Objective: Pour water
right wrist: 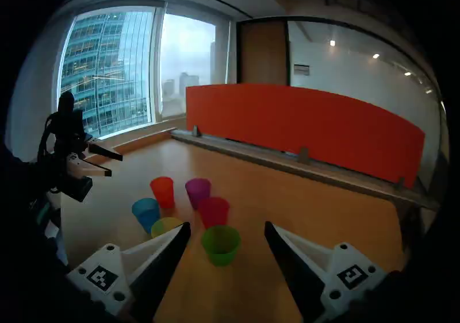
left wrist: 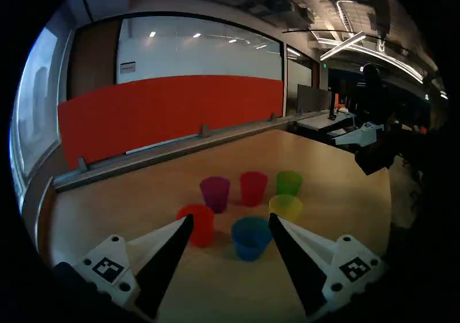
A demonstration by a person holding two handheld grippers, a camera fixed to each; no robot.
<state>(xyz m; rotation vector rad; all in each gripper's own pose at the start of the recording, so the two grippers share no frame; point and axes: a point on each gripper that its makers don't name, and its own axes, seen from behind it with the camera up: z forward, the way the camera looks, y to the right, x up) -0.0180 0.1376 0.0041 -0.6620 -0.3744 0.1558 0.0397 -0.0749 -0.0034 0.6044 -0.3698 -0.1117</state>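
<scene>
Cups, six of them, stand upright in a close cluster on the bench (left wrist: 339, 191), mouths up. Whether any holds water I cannot tell.

Left gripper view: the left claw (left wrist: 229, 216) is spread wide, grips nothing, and hangs above the bench short of the cluster. The blue cup (left wrist: 251, 238) is nearest, straight ahead and low between the fingers, a little toward the right one. The orange cup (left wrist: 196, 224) sits just beside the left finger's tip, and the yellow cup (left wrist: 285, 207) just beside the right finger's tip. Behind them the purple cup (left wrist: 215, 192), red cup (left wrist: 253, 187) and green cup (left wrist: 288, 182) form the far row.

Right gripper view: the right claw (right wrist: 227, 225) is likewise spread and empty, and faces the cluster from another side. Here the green cup (right wrist: 221, 244) is nearest, dead ahead between the fingers, with the red cup (right wrist: 214, 211) just behind it and the yellow cup (right wrist: 165, 226) by the left finger's tip. The left claw (right wrist: 112, 165) shows well apart, off to the left.

By my reading each claw has its own near cup, blue for the left and green for the right. The cups' axes are vertical, so a level grip from the side suits, minding the close neighbours
</scene>
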